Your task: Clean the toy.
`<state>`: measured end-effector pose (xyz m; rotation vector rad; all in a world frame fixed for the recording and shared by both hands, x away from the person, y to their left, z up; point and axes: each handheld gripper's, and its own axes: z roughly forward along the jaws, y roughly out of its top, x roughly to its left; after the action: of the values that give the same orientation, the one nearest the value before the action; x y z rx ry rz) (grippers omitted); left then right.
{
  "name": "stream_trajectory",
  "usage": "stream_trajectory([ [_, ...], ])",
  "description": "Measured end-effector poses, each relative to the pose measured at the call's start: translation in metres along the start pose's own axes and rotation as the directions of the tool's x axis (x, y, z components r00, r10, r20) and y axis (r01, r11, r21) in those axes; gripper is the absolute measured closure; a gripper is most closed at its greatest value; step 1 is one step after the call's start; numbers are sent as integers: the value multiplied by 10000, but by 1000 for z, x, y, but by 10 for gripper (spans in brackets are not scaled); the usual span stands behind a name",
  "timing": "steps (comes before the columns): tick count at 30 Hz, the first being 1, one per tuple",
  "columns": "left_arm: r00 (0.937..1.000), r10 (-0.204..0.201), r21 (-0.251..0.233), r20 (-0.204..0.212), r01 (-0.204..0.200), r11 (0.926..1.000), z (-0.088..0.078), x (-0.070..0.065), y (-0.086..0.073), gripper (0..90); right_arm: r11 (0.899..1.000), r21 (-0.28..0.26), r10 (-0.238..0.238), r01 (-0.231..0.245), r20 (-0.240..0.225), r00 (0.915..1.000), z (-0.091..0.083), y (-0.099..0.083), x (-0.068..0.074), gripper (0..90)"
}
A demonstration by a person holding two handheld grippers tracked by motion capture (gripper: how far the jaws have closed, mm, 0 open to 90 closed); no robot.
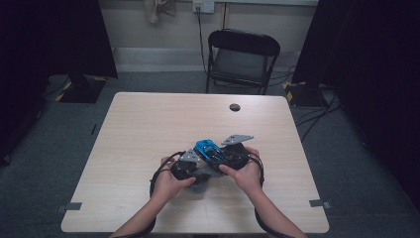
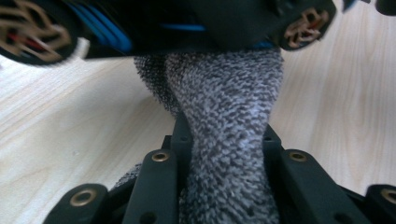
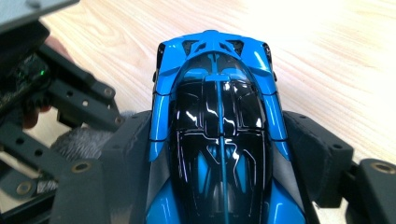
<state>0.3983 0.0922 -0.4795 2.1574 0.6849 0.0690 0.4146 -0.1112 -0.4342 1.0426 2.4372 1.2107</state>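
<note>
1. Blue-and-black toy car (image 3: 217,140) clamped lengthwise between jaws of right gripper (image 1: 233,153), above the desk (image 1: 148,129).
2. Grey cloth (image 2: 224,140) pinched tight in jaws of left gripper (image 1: 190,166), pressed against the car's underside, between its wheels.

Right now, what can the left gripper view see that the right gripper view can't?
The left gripper view looks at the toy car's underside and wheels, with the left gripper pinching a grey fuzzy cloth up against it. The right gripper view looks down on the car's shiny blue and black roof, held between the right gripper's jaws. Both show the car, some cloth and the wooden table.
</note>
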Motion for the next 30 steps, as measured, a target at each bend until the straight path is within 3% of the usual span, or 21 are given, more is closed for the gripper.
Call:
stream_trajectory([
  [7, 9969, -550, -125, -566, 544, 9984, -9, 20, -3, 694, 10000, 39, -56, 57, -125, 9999, 0, -2, 2, 279],
  [11, 9908, -868, -105, -1036, 861, 9962, -16, 32, -4, 693, 9999, 52, -145, 146, -201, 9997, 0, -2, 4, 279],
  [14, 9858, -881, 21, -1433, 894, 9960, -21, 40, -4, 693, 9998, 83, -166, 168, -251, 9995, 1, -2, 5, 279],
  [22, 9723, -1323, -191, -1925, 1311, 9912, -26, 53, -8, 692, 9997, 110, -197, 200, -338, 9992, 2, -3, 8, 279],
  [26, 9755, -1303, -113, -1771, 1303, 9914, -28, 50, -8, 693, 9999, 16, -161, 161, -305, 9994, 1, -2, 6, 279],
  [30, 9871, -1009, 18, -1243, 1019, 9948, -22, 34, -9, 694, 9999, -120, -64, 62, -163, 9998, -2, 2, 2, 279],
])
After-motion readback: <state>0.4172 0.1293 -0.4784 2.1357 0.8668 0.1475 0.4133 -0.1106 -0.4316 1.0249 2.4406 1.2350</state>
